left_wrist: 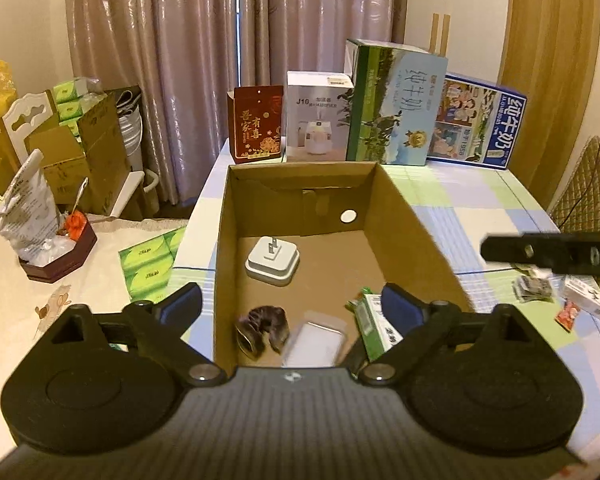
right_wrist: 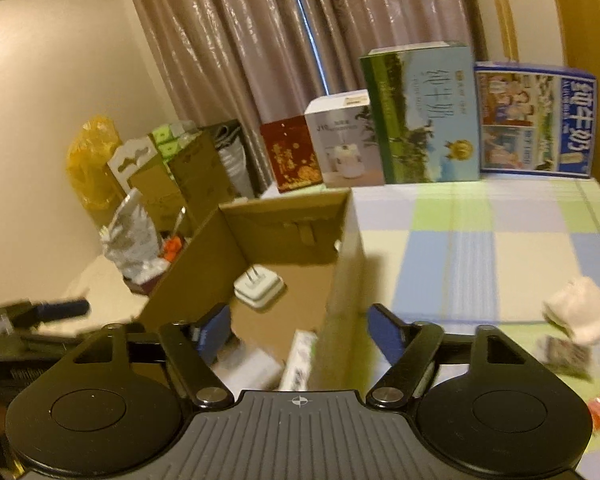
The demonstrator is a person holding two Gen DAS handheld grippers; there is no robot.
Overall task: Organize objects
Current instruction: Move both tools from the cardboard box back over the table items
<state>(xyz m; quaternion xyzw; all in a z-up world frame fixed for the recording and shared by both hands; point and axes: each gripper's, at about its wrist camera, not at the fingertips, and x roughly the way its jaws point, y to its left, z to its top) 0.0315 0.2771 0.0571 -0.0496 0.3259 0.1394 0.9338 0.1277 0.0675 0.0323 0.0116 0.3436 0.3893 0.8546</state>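
Observation:
An open cardboard box (left_wrist: 404,216) sits on the checked tablecloth. It holds a white plug adapter (left_wrist: 272,264), a dark hair scrunchie (left_wrist: 262,330), a clear plastic case (left_wrist: 316,338) and a green-and-white small box (left_wrist: 374,324). My left gripper (left_wrist: 290,308) is open and empty above the box's near end, its right finger close to the green-and-white box. My right gripper (right_wrist: 300,334) is open and empty, straddling the box's right wall (right_wrist: 344,280). It appears side-on as the right gripper (left_wrist: 490,249). On the cloth to the right lie a white crumpled item (right_wrist: 578,314) and small packets (right_wrist: 568,356).
Along the table's back stand a red box (left_wrist: 256,124), a white humidifier box (left_wrist: 318,116), a tall green milk carton (left_wrist: 392,104) and a blue milk carton (left_wrist: 476,124). On the left table lie a green tissue pack (left_wrist: 152,264) and a dark hexagonal box (left_wrist: 60,258).

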